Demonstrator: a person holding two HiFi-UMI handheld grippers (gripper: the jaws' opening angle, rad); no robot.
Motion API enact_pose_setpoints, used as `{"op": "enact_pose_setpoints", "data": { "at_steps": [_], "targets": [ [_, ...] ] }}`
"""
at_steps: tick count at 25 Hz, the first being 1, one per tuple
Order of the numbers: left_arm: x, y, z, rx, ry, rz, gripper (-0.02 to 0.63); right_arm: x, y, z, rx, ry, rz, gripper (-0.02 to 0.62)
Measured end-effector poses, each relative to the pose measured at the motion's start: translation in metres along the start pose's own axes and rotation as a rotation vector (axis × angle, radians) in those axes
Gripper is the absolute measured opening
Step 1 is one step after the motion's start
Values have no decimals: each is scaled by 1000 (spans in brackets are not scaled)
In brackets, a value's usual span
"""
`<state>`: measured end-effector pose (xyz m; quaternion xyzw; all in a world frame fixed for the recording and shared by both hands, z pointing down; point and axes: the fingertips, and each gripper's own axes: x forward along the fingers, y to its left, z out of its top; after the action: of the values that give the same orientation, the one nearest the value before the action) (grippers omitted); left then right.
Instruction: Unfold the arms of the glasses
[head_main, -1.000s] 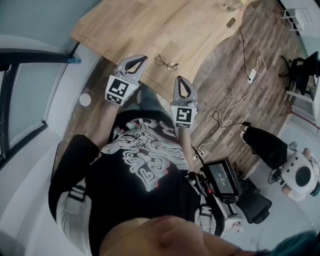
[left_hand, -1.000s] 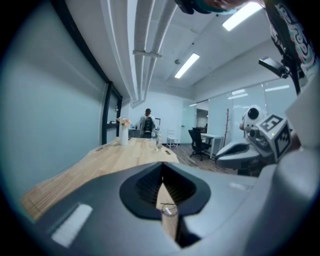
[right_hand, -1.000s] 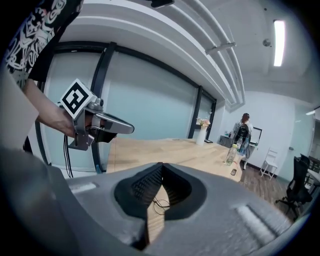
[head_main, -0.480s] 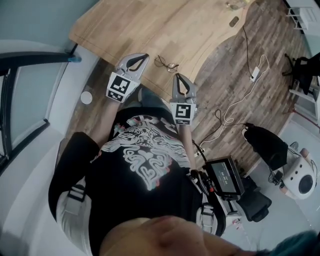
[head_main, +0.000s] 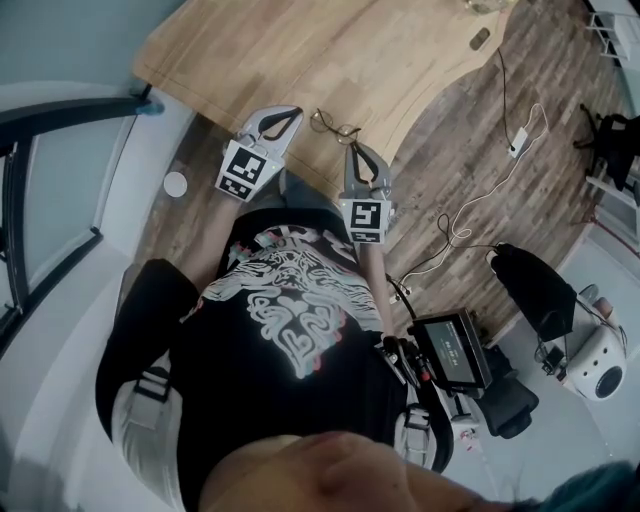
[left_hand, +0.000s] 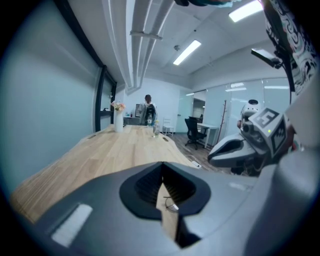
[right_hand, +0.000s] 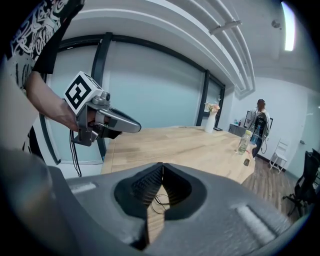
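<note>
An open-plan office: a long wooden table (left_hand: 115, 150) runs down a room walled with frosted glass panels (right_hand: 150, 90), under strip lights (left_hand: 187, 52) and ceiling pipes (left_hand: 132, 45). Black swivel chairs (left_hand: 192, 131) stand by desks beyond. A vase of flowers (right_hand: 213, 120) and a water bottle (right_hand: 243, 141) sit at the table's far end, where a person (right_hand: 260, 122) stands. A power cable (head_main: 470, 215) trails over the plank floor (head_main: 480, 150).

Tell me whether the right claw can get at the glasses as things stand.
Probably yes. The glasses lie on the table just ahead of the right claw, nothing between them; its jaws are together, so it must open first.
</note>
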<state>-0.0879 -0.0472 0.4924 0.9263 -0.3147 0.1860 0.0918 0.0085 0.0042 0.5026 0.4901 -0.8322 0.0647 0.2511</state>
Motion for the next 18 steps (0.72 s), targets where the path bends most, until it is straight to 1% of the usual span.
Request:
{"op": "enact_pose_setpoints", "data": {
  "at_steps": [4,10,15,18],
  "targets": [
    [10,-1,-10,4,34,-20,-11,9,-1,-10,9,22,14,0],
    [29,-7,-29,32,97,-59,-11,21,-4,-30,16,67,42,2],
    [40,-11,-46,25,143,-84,-11,33,-3,-43,16,104,75,2],
    [48,-12,-55,50,168,-102,-11,43,-3,-46,15,113,93,2]
  ]
}}
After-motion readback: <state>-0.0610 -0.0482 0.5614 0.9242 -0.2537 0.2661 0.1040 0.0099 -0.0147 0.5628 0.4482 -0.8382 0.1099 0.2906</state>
